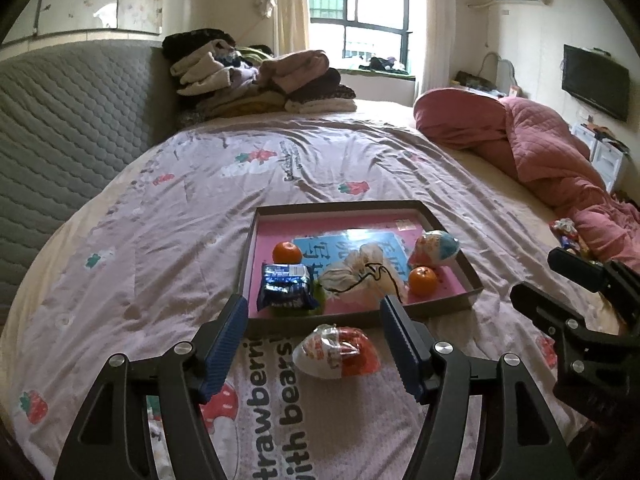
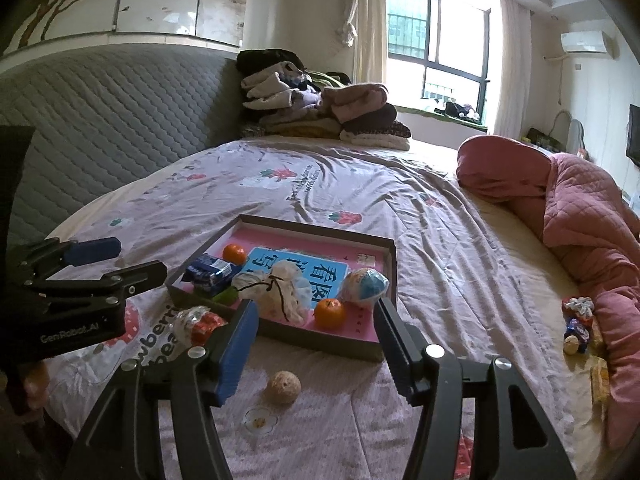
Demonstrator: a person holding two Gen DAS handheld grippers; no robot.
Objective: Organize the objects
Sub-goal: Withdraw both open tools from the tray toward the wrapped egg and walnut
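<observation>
left tool (image 1: 312, 344) wide open, empty, straddling red-white wrapped egg (image 1: 336, 354) lower centre, just outside tray (image 1: 460, 224) | right tool (image 2: 314, 344) wide open, empty, above small tan ball (image 2: 284, 387) | risk: slick wrapper may squirt out as the tool closes, bed (image 1: 160, 240) gives underneath

At the lower left of your right wrist view, the left hand-held gripper (image 2: 92, 258) carries "GenRobot.AI" in pale letters on its black body. Low in your left wrist view, the bedsheet (image 1: 280, 420) reads "strawberri" and "with bears". The blue card (image 2: 298, 276) in the tray shows large Chinese characters.
</observation>
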